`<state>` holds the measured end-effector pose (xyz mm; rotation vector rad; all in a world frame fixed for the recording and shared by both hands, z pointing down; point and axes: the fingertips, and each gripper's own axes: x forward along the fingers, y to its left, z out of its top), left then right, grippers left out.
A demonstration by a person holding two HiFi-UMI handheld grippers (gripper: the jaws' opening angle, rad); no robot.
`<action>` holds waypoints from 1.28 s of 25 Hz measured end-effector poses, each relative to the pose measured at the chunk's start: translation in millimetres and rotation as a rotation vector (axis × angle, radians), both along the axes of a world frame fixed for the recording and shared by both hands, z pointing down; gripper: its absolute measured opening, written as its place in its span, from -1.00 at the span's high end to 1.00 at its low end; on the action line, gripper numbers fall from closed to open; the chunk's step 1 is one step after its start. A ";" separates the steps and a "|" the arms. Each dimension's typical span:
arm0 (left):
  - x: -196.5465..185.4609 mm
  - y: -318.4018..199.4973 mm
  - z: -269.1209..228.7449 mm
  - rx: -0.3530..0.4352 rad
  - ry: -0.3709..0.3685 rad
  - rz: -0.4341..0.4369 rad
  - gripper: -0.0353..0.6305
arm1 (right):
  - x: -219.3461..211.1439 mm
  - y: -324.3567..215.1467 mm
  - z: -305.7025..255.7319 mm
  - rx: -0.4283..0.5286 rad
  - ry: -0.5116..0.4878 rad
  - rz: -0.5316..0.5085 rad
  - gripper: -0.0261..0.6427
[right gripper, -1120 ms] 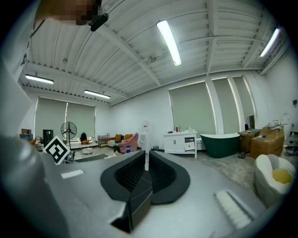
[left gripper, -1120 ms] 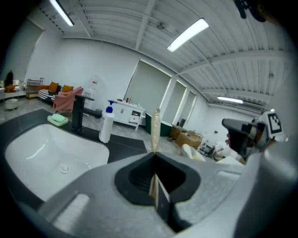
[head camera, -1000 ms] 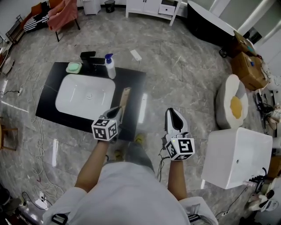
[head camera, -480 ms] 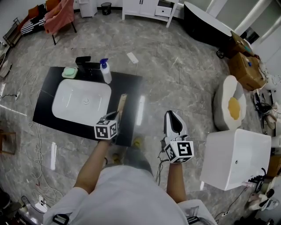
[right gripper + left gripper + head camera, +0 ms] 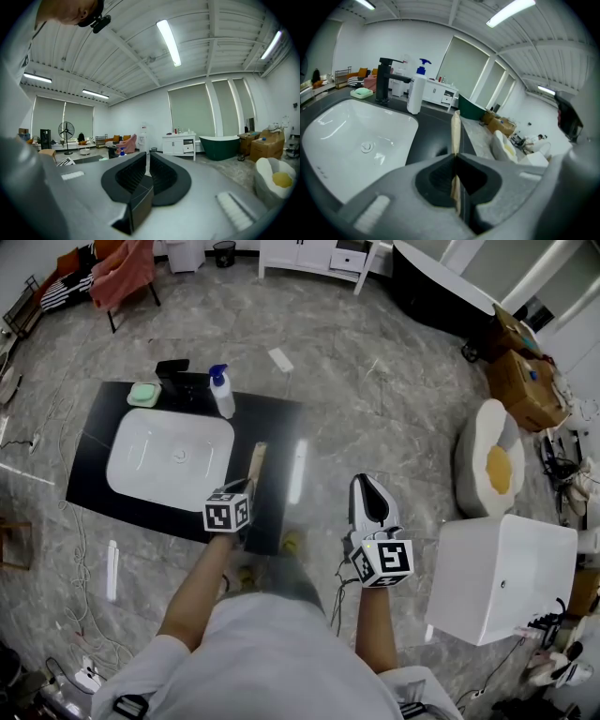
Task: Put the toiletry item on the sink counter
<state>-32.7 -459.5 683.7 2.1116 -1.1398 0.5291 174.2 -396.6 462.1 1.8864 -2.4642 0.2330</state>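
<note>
Black and glossy, the surface (image 5: 277, 423) carried a smooth white basin (image 5: 155, 460) with rounded corners. At the basin's 11 o'clock lay a pale green soap (image 5: 143, 394). A boxy black tap (image 5: 178, 373) stood at 12 o'clock, and a white bottle (image 5: 223, 397) with a blue pump head at 1 o'clock. At the basin's 3 o'clock the left gripper (image 5: 246, 488) had its jaws closed on the item (image 5: 256, 461), a thin, flat tan slat that looked wooden. It was held edge-up over the bare strip of surface; whether its tip touched, I could not tell. To place it well, I judged, the far end should rest first. It could then be laid flat, clear of basin and edge, before release. The right gripper (image 5: 367, 488), jaws shut and empty, hung at the left one's 3 o'clock, over the floor.
</note>
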 end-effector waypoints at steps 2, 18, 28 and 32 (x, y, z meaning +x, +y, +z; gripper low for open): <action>0.4 -2.7 3.8 -0.009 -0.004 -0.003 0.88 | 2.5 -1.1 0.8 -0.003 0.003 0.004 0.84; 1.4 -9.5 34.0 -0.066 -0.072 -0.016 0.77 | 26.3 -5.4 15.1 -0.034 0.011 0.021 0.84; -8.7 -14.0 25.6 -0.039 -0.092 -0.010 0.57 | 19.2 -7.6 11.4 -0.027 0.007 0.016 0.84; -18.8 -17.5 19.1 -0.010 -0.095 -0.011 0.53 | 9.2 -7.5 10.4 -0.024 0.009 0.012 0.84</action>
